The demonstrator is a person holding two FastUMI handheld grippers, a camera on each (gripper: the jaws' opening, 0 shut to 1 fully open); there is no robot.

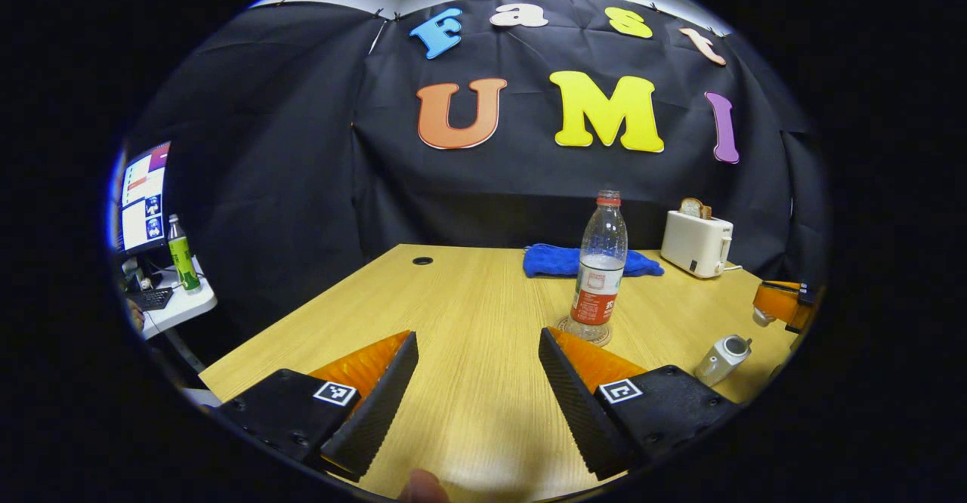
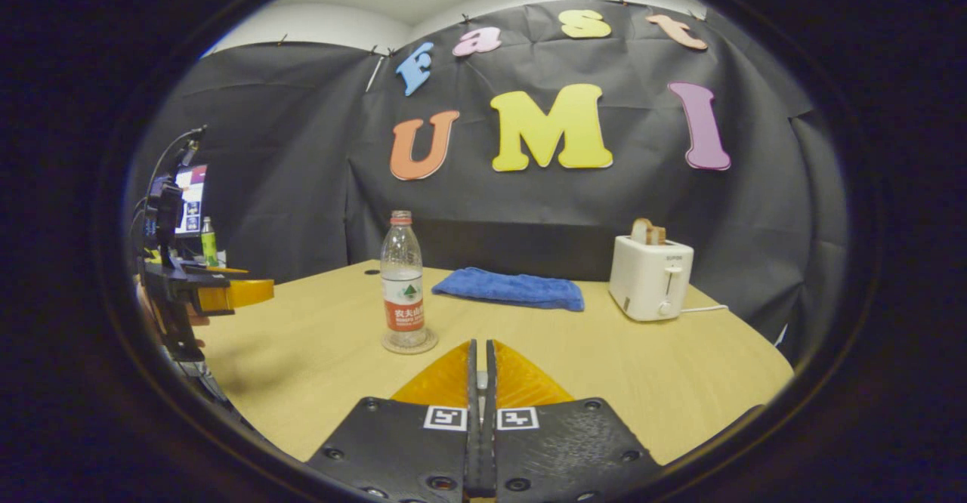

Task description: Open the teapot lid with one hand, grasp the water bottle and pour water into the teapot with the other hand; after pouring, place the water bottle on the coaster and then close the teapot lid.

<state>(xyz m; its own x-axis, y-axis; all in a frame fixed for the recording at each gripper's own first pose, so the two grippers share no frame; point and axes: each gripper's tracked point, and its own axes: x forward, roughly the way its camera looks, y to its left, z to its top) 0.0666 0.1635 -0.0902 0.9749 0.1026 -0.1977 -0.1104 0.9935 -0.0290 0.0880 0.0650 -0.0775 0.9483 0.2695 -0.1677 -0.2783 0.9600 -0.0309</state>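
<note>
The clear water bottle [image 1: 600,265] with a red cap and red label stands upright on a round coaster [image 1: 565,329], just beyond my left gripper [image 1: 477,337]. That gripper is open and holds nothing. The small white teapot [image 1: 723,358] sits low on the right with its top uncovered. Above it hangs my right gripper [image 1: 770,310], with a pale piece under its fingers that looks like the teapot lid [image 1: 763,317]. In the right gripper view my right gripper [image 2: 481,346] is shut on a thin pale sliver. Bottle [image 2: 402,284] and coaster [image 2: 430,344] stand ahead to its left. My left gripper [image 2: 242,284] hovers at the far left.
A blue cloth [image 1: 563,260] lies at the back of the wooden table [image 1: 468,299]. A white toaster [image 1: 696,242] holding bread stands at the back right. Off the table's left edge is a side desk with a monitor [image 1: 143,197] and a green bottle [image 1: 181,254].
</note>
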